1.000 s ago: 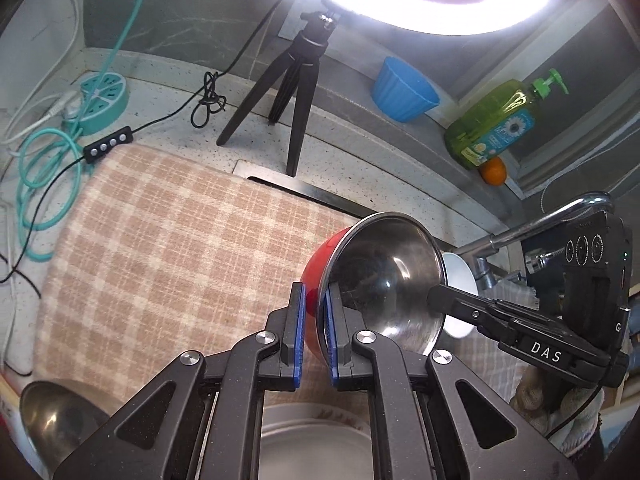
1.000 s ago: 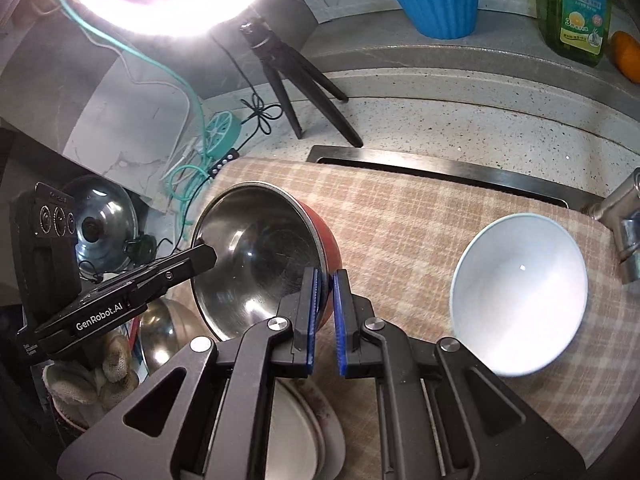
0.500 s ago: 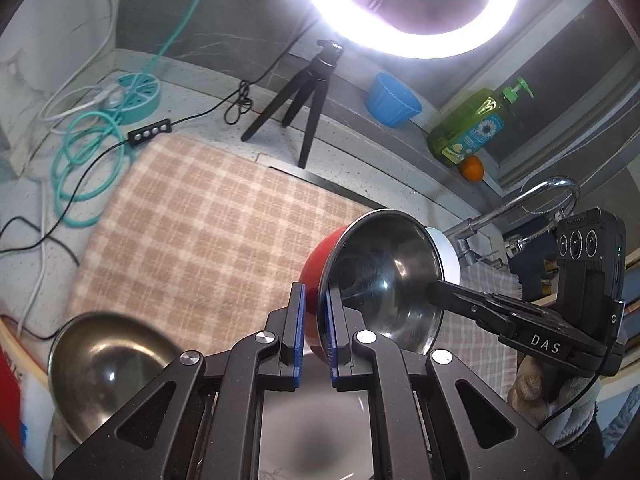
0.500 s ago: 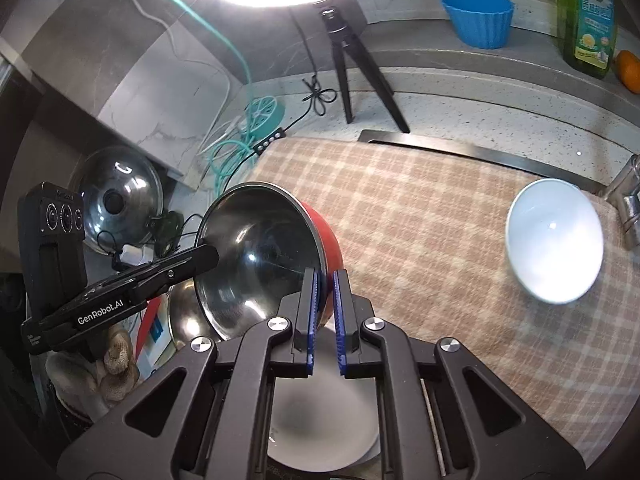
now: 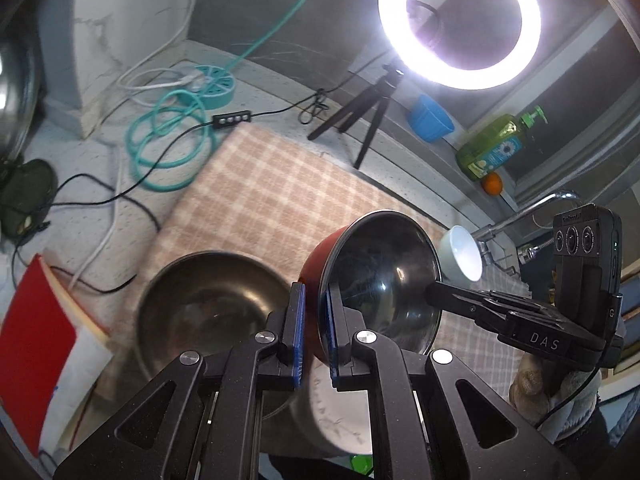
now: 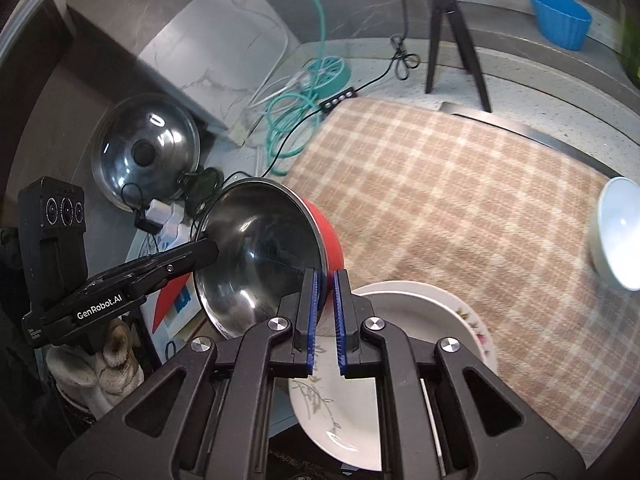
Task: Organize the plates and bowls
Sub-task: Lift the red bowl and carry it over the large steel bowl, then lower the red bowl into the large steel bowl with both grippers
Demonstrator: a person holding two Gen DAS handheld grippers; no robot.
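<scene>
A checked cloth (image 5: 280, 200) covers the middle of the desk (image 5: 100, 168). At the far edge stand a tripod (image 5: 360, 112) bearing a lit ring light (image 5: 460, 24), a blue cup (image 5: 430, 118), a green soap bottle (image 5: 492, 148) and an orange (image 5: 492, 184). Teal cable coils (image 5: 168, 148) lie at the far left corner, and a pot lid (image 6: 146, 152) leans at the left edge. A white bowl (image 6: 618, 232) sits on the cloth toward the right edge, near the tap (image 5: 532, 210).

The red bowl (image 5: 376, 280), steel inside, is held tilted above the cloth's near edge. The left gripper (image 5: 314, 328) pinches its rim on 1 side, the right gripper (image 6: 326, 308) on the opposite side; both pairs of jaws are narrow, clamped on the rim. Directly below and to the left sits a steel bowl (image 5: 212, 304), and a white floral plate (image 6: 420, 320) lies under the jaws at the near edge. A red booklet (image 5: 32, 340) lies at the near left corner.

Compared with 1 second ago, the red bowl has travelled left: the steel bowl, then only a sliver, is now fully in view, and the white bowl has receded to the right.

Both grippers point steeply down; gloved hands (image 6: 96, 364) grip them.
</scene>
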